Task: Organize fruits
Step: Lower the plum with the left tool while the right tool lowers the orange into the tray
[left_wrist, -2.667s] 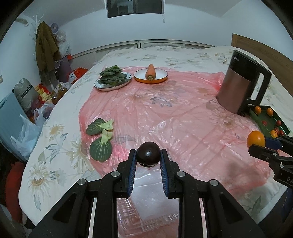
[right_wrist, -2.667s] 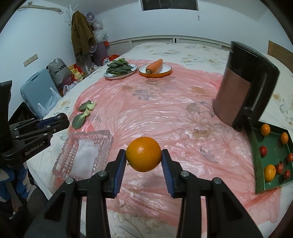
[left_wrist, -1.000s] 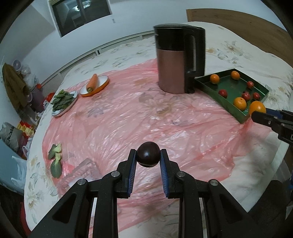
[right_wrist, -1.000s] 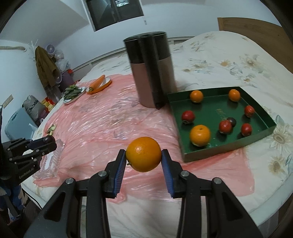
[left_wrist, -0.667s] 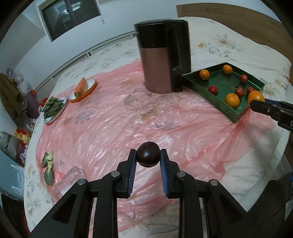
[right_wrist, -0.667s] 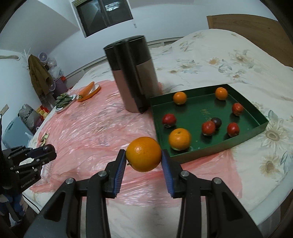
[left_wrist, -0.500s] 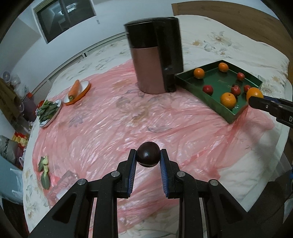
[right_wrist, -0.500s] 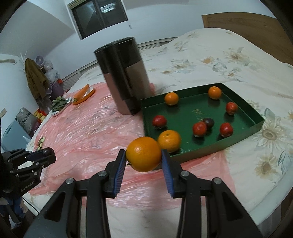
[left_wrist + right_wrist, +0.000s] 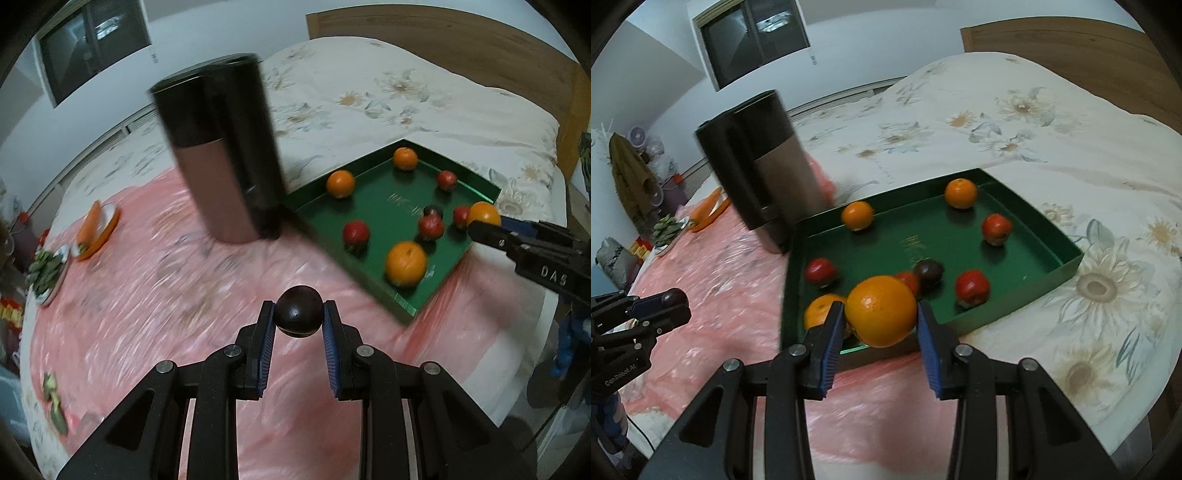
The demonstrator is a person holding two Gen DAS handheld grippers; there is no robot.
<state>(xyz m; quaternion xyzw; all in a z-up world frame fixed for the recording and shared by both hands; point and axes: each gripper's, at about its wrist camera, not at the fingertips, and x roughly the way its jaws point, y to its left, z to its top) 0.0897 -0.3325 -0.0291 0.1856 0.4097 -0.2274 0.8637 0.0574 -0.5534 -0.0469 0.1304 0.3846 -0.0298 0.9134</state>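
Your left gripper is clamped on a dark plum, which sits pinched between the blue pads at the fingertips, held above the pink plastic sheet. Your right gripper is closed around a large orange, gripped the same way at the tips of its fingers.

Both fruits are in the air, so neither is sorted yet. By my reading, these two are what remains in hand; whether other loose fruit waits elsewhere cannot be told from here.

Just beyond the right gripper's tips lies the green tray, its near edge almost under the orange. From the left gripper, the same tray sits ahead and to the right, near but not yet beneath the plum.

The tray already holds an orange at its near corner, just left of and behind your held orange, then red fruits and a dark one in the middle, and two more oranges along the far side. Much of the sorting looks done.

Farther off, ahead and left of both grippers, a tall dark kettle stands just beside the tray's far left corner.
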